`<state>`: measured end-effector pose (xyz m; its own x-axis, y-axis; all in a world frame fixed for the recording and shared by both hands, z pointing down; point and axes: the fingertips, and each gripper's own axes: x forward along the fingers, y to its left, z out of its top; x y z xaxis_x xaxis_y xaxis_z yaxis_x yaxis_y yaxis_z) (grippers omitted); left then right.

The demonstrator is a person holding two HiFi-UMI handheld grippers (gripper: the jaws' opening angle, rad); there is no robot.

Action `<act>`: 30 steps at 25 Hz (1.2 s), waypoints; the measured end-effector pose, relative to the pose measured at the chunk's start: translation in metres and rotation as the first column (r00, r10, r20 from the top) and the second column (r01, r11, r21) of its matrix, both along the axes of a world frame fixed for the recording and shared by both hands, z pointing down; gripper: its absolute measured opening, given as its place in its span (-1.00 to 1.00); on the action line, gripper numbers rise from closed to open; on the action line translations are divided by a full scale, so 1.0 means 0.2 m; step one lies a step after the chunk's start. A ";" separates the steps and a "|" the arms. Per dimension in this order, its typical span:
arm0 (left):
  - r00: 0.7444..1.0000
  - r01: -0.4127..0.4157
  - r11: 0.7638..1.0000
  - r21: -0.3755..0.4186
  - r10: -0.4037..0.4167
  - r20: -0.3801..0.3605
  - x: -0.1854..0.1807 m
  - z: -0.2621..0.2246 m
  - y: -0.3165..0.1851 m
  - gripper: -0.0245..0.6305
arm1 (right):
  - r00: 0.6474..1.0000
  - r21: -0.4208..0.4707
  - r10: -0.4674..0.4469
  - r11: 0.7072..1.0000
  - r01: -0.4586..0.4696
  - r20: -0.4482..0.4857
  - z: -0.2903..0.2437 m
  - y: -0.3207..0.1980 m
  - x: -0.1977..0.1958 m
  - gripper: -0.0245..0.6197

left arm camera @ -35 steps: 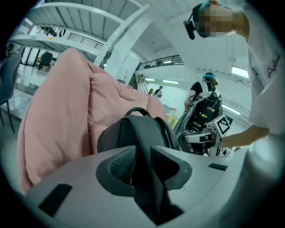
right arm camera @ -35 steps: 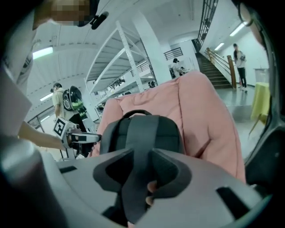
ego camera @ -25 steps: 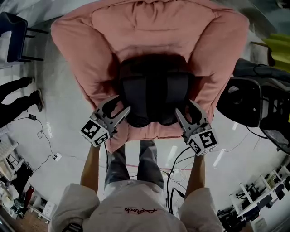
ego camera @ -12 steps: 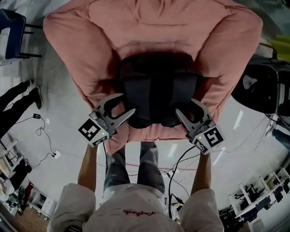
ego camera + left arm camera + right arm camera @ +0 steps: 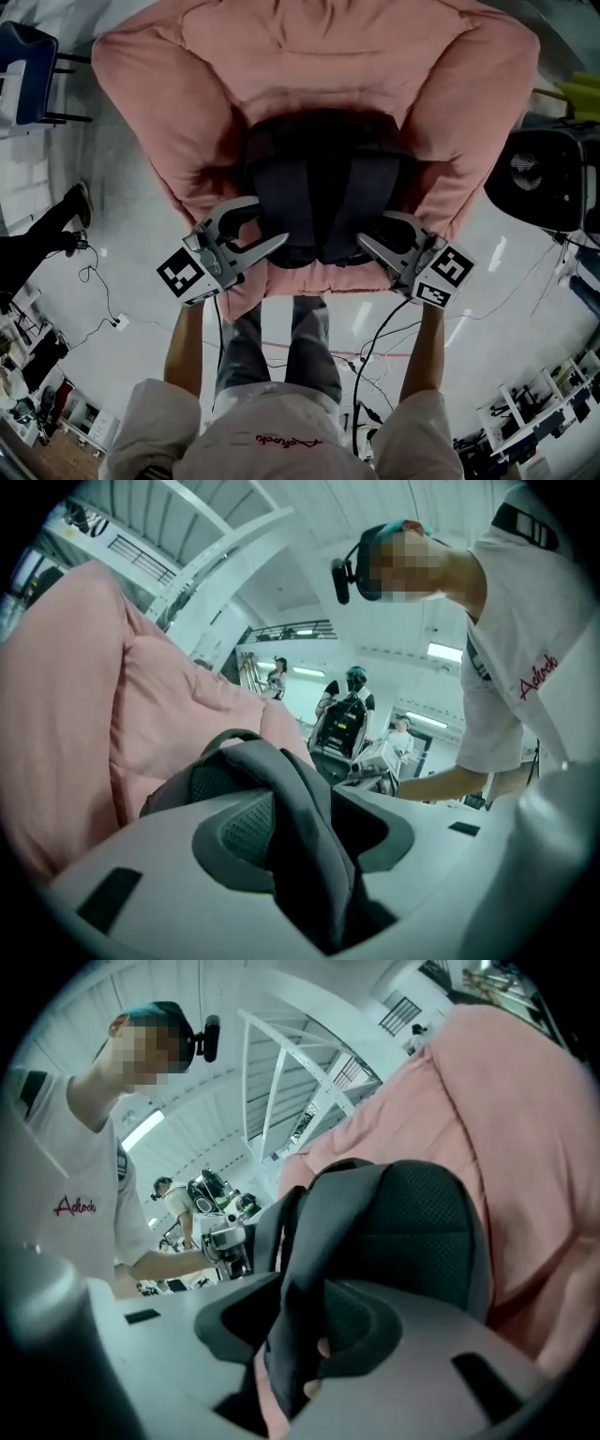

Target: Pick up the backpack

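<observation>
A black and grey backpack [image 5: 323,187] lies strap side up in the seat of a big pink padded armchair [image 5: 328,66]. My left gripper [image 5: 270,223] is at the backpack's lower left, and its jaws stand apart around a grey shoulder strap [image 5: 300,799]. My right gripper [image 5: 373,230] is at the lower right with the other strap [image 5: 305,1269] running between its jaws. Those jaws are closing on it, and the pads do not visibly press. The mesh back panel [image 5: 412,1222] rises just beyond the right jaws.
A blue chair [image 5: 23,56] stands at the far left and a black office chair [image 5: 544,178] at the right, close to the armchair. Cables [image 5: 103,300] trail over the pale floor. Another person's legs [image 5: 37,234] reach in from the left.
Both grippers have moved inward onto the backpack's lower edge. A strap now runs between each pair of jaws. The right jaws have narrowed.
</observation>
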<state>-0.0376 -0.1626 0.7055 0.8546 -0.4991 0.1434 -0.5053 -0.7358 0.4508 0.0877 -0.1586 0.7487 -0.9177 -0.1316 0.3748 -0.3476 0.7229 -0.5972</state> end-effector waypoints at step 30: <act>0.978 -0.178 0.968 -0.174 0.194 0.077 0.17 0.00 -0.10 -0.58 | 0.978 -0.056 -0.182 0.981 0.188 0.099 -0.11 0.07 -0.22 -0.63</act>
<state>-0.0037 -0.1827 0.7059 0.9092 -0.2949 0.2938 -0.4118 -0.7400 0.5318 0.0443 -0.1456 0.7269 -0.9551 0.0649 0.2890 -0.1526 0.7284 -0.6680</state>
